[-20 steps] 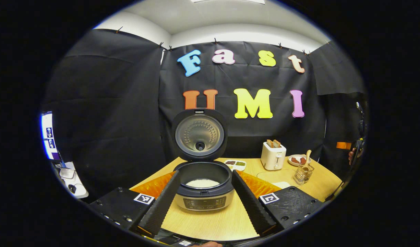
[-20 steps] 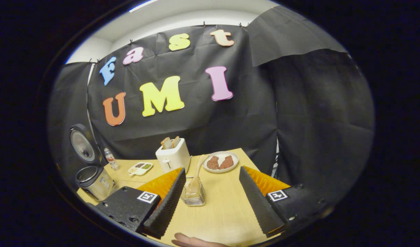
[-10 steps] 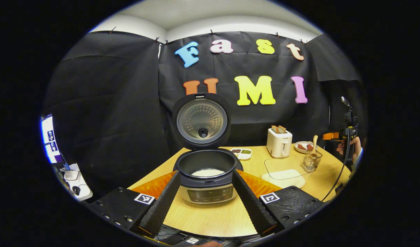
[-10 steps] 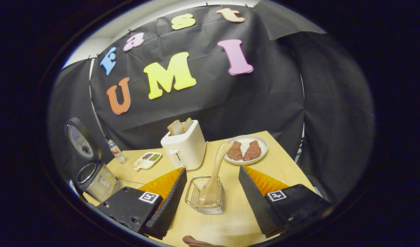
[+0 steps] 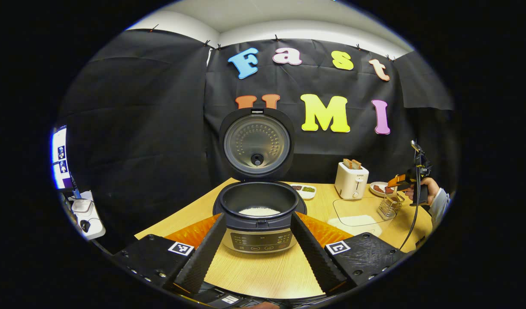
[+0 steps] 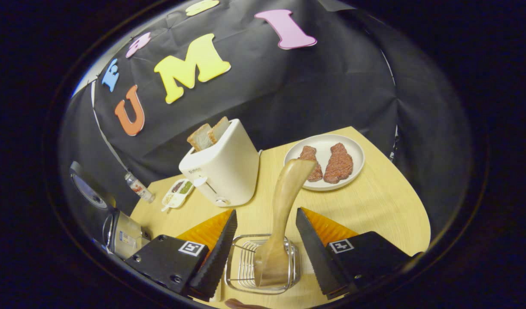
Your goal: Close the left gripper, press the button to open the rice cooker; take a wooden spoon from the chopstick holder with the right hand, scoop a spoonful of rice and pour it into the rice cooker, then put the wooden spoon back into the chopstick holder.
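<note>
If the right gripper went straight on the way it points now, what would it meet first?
Most likely the wooden spoon standing in the wire chopstick holder: its handle rises between the open right gripper. Depth is hard to judge.

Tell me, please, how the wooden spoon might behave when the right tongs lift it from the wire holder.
The wooden spoon looks rigid, so it should not flex. Its smooth curved handle may slip or pivot between the fingers. The wire holder looks light and might tip.
</note>
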`<state>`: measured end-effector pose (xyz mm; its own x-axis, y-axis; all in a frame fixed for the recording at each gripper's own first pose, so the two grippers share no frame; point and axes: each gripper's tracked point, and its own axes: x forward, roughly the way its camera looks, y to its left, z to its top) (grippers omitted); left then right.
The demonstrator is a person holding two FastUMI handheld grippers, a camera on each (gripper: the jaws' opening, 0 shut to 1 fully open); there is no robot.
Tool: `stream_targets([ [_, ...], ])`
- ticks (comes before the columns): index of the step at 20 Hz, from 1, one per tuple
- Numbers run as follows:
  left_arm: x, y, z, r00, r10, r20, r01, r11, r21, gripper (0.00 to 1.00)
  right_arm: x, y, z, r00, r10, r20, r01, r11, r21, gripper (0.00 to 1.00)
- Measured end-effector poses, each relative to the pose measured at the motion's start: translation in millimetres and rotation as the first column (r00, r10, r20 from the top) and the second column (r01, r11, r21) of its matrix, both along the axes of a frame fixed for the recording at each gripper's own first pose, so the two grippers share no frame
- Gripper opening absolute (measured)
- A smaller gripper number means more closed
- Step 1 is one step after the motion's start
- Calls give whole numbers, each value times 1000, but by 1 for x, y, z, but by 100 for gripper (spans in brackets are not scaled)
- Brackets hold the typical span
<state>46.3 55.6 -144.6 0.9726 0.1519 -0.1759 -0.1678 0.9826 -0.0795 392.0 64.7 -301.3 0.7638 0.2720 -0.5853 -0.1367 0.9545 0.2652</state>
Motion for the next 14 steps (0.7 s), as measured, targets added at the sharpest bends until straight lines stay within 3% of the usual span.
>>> stream_targets([
  [2, 2, -3, -8, 1000, -15, -17, 15, 1000, 1, 96, 9, 2, -11, 1000, 12, -18, -12, 1000, -13, 82],
  [4, 1, 0, -14, 999, -19, -32, 20, 1000, 13, 96, 16, 4, -15, 1000, 16, -18, -16, 1000, 16, 55],
  [7, -3, 4, -23, 999, -20, -50, 21, 1000, 11, 96, 17, 5, -15, 999, 41, -8, -41, 999, 20, 35],
  [10, -8, 9, -27, 998, -19, -55, 19, 1000, -7, 96, 12, 5, 0, 1000, 18, 18, -18, 999, 32, 33],
  [11, -10, 12, -28, 998, -15, -54, 14, 1000, -11, 96, 14, 3, 2, 999, -7, 39, 5, 999, 33, 29],
  [12, -13, 15, -28, 999, -13, -51, 12, 1000, -17, 96, 10, 1, 12, 998, -17, 66, 15, 999, 38, 18],
  [14, -19, 17, -26, 999, -11, -40, 10, 999, -32, 96, 1, -2, 28, 993, -23, 118, 20, 999, 25, 15],
])
